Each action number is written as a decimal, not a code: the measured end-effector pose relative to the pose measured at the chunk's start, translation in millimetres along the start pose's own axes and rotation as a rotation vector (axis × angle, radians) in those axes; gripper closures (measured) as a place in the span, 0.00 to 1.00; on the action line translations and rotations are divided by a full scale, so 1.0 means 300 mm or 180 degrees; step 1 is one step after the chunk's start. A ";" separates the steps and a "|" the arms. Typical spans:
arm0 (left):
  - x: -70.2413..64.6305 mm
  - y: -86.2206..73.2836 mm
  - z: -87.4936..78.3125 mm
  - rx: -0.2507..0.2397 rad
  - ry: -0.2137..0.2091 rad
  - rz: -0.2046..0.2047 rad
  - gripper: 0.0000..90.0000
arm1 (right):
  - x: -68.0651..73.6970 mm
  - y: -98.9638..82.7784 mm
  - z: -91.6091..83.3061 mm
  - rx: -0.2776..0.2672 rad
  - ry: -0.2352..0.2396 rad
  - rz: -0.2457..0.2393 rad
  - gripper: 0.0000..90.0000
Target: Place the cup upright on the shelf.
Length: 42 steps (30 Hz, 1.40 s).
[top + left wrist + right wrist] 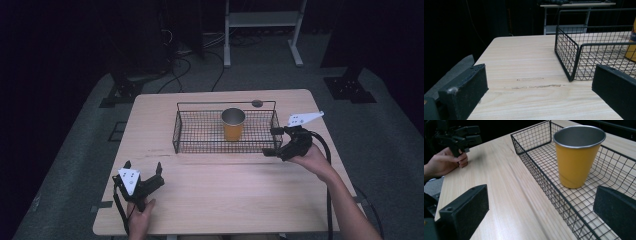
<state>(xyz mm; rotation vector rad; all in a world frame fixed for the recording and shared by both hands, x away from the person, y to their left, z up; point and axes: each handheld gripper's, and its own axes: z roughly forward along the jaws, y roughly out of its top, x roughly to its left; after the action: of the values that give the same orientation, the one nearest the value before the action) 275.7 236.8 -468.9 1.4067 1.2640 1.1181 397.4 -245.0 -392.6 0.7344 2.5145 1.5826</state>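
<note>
From the high view, a wire basket (200, 131) sits toward the far side of the table (220, 195), and a yellow cup (233, 124) stands upright inside it, a little right of the basket's middle. The right gripper (272, 141) hovers at the basket's right end, its jaws apart and pointing leftward at the near right corner, with nothing between them; that placement suggests it is lining up for the cup. The left gripper (144, 167) rests near the front left of the table, well apart from the basket, held low in the person's hand, jaws spread and empty (probably parked there to keep out of the way).

In the left gripper view, the two black jaws stand wide apart at the bottom corners with bare wood between them. The basket's (574, 53) left end rises ahead to the right, and a sliver of the cup (632, 48) shows at the right edge, behind the mesh.

In the right gripper view, the jaws again stand wide, one over the tabletop and one over the basket's (536, 137) floor, so the near wall runs between them. The cup (577, 157) stands on the mesh just ahead, its steel-grey inside open to the camera and looking empty. Farther off, the left gripper (461, 135) is seen in its hand (446, 162) by the table edge.
</note>
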 end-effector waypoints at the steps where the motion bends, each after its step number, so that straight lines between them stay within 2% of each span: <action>1: 0.000 0.000 0.000 0.0001 -0.0003 0.0008 0.00 | 0.005 -0.006 -0.001 0.0018 -0.0009 -0.0005 0.00; 11: -0.001 0.000 0.000 0.0004 -0.0006 0.0029 0.00 | 0.027 -0.059 -0.013 0.0028 -0.0026 0.0007 0.00; 16: -0.002 0.000 0.001 0.0002 -0.0002 0.0034 0.00 | 0.040 -0.078 -0.019 -0.0035 -0.0024 0.0014 0.00; 25: -0.004 0.000 0.001 0.0006 0.0002 0.0046 0.00 | 0.069 -0.105 -0.019 0.0010 -0.0036 -0.0037 0.00; 32: -0.006 0.000 0.001 0.0006 0.0000 0.0062 0.00 | 0.077 -0.143 -0.023 -0.0017 -0.0040 0.0016 0.00; 37: -0.008 -0.001 0.000 0.0007 -0.0005 0.0081 0.00 | 0.087 -0.158 -0.025 0.0023 -0.0062 0.0004 0.00; 42: -0.009 -0.001 0.000 0.0008 0.0000 0.0083 0.00 | 0.100 -0.169 -0.035 -0.0007 -0.0065 -0.0017 0.00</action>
<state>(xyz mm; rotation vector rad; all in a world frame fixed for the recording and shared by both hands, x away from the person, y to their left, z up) 275.5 234.2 -469.2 1.4287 1.2506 1.1343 349.9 -258.6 -426.3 0.7391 2.4979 1.5678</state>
